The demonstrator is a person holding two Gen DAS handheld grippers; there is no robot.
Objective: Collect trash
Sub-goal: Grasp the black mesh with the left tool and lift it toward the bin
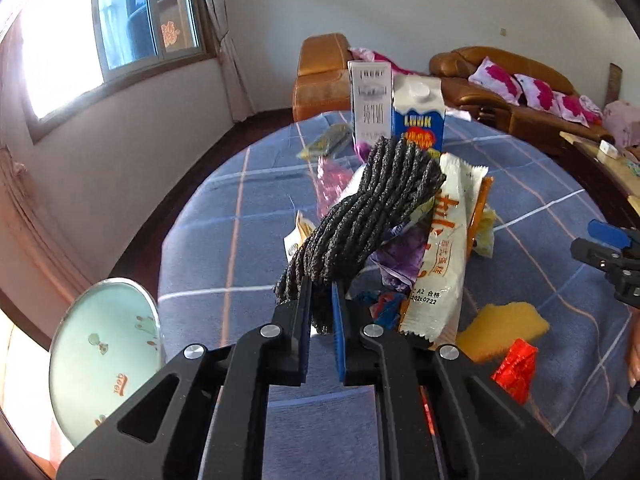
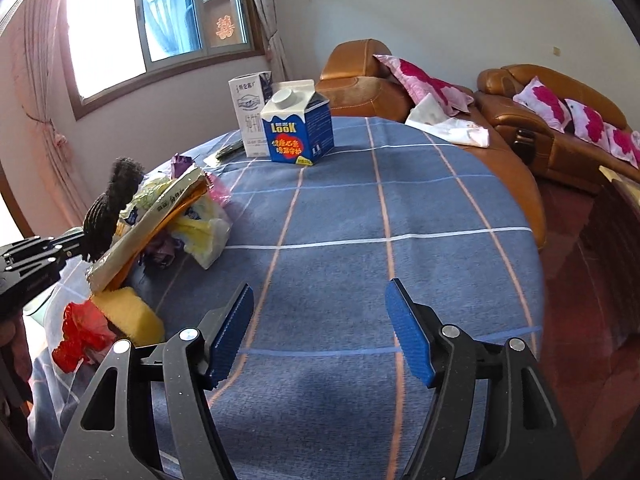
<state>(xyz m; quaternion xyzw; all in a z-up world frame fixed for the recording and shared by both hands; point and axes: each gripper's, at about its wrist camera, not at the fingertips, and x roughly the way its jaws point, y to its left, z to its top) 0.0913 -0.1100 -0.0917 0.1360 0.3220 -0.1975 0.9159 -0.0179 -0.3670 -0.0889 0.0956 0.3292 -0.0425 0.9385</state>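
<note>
Left gripper (image 1: 322,312) is clamping the near end of a black ribbed cloth (image 1: 360,216) | cloth's long axis is rising away toward the cartons (image 1: 418,114), above the wrapper pile (image 1: 440,248) | right gripper (image 2: 320,332) is hanging wide, empty, over the blue checked tablecloth (image 2: 340,216).

Left tongs (image 1: 322,316) clamped shut, right tongs (image 2: 320,330) agape

Orange sofa (image 2: 540,120), pink cushions (image 2: 548,102), window (image 2: 160,20)

Left gripper (image 1: 322,312), right gripper (image 2: 320,328): black angular frames, cut-out slots, silver screws, ridged blue jaw pads.
</note>
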